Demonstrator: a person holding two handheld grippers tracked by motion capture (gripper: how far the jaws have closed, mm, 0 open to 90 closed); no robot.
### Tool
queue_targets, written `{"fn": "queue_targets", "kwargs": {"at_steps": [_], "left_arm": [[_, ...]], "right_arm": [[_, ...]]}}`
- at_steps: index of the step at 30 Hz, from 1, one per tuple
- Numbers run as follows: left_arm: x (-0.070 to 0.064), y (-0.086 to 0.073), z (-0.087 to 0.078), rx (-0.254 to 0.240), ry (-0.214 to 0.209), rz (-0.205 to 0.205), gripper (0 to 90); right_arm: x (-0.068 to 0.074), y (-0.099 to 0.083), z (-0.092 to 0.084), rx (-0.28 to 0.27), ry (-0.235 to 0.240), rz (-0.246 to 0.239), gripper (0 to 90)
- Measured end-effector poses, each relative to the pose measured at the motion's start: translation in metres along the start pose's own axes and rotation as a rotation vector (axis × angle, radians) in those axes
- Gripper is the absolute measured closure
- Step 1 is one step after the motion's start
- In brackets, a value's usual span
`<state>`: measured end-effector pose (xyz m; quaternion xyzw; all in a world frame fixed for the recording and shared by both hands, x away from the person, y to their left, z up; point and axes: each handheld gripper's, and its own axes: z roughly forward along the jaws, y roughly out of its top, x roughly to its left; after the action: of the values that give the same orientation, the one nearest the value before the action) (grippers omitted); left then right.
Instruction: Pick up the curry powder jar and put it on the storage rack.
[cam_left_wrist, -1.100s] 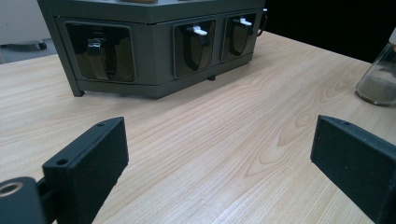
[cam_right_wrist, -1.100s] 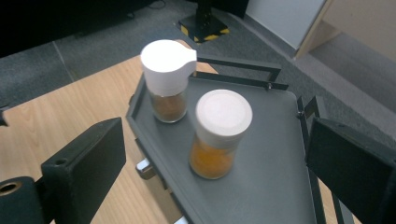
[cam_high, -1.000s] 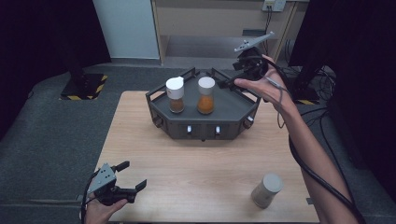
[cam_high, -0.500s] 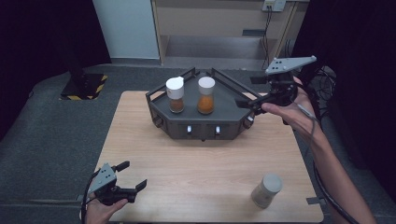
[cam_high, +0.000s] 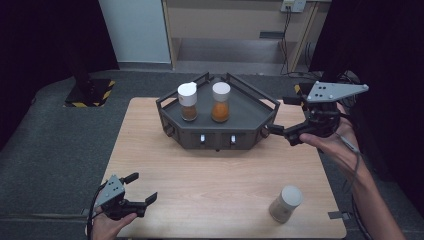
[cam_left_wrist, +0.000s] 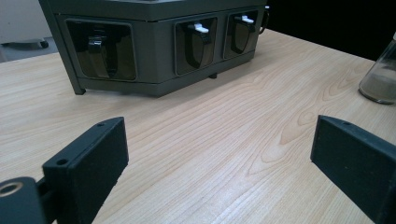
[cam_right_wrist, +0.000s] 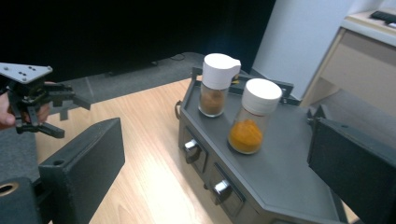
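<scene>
A dark grey rack (cam_high: 248, 109) stands at the back middle of the wooden table. On it are two white-capped jars: a brown-spice jar (cam_high: 188, 101) and an orange-spice jar (cam_high: 220, 102), upright side by side. A third jar (cam_high: 285, 203) with pale contents stands alone at the front right. My right gripper (cam_high: 281, 116) hovers open just off the rack's right end, and its own view looks over both jars (cam_right_wrist: 217, 84) (cam_right_wrist: 254, 116). My left gripper (cam_high: 140, 187) rests open near the front left corner, holding nothing.
The rack's front wall (cam_left_wrist: 154, 46) carries several knobbed drawers. The lone jar (cam_left_wrist: 380, 79) is at the right edge of the left gripper view. Dark floor surrounds the table, with a cabinet behind. Bare wood (cam_high: 215, 185) lies between rack and front edge.
My right gripper has swung from above the rack's back right corner out to the right and lower, beside the rack's right end. The left gripper and all jars stayed still.
</scene>
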<state>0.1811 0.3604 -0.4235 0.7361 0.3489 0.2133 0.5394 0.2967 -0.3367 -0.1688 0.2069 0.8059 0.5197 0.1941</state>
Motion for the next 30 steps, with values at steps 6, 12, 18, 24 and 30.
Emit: {"fn": "queue_targets", "kwargs": {"at_steps": [6,12,18,24,30], "left_arm": [[0.000,0.000,0.000,0.001,0.001,0.000,3.5],[0.000,-0.001,0.000,-0.006,-0.001,-0.002,3.4],[0.000,-0.001,0.000,-0.006,0.001,-0.002,3.4],[0.000,-0.001,-0.001,-0.007,0.004,-0.002,3.4],[0.000,-0.001,-0.001,-0.008,0.003,0.000,3.4]], "right_arm": [[0.008,-0.014,-0.016,-0.026,-0.025,0.006,4.7],[0.024,-0.039,-0.034,-0.043,-0.081,0.014,4.8],[0.040,-0.057,-0.043,-0.014,-0.139,0.008,4.3],[0.052,-0.078,-0.054,-0.052,-0.166,0.027,4.3],[0.062,-0.095,-0.067,-0.080,-0.204,0.045,4.5]]}}
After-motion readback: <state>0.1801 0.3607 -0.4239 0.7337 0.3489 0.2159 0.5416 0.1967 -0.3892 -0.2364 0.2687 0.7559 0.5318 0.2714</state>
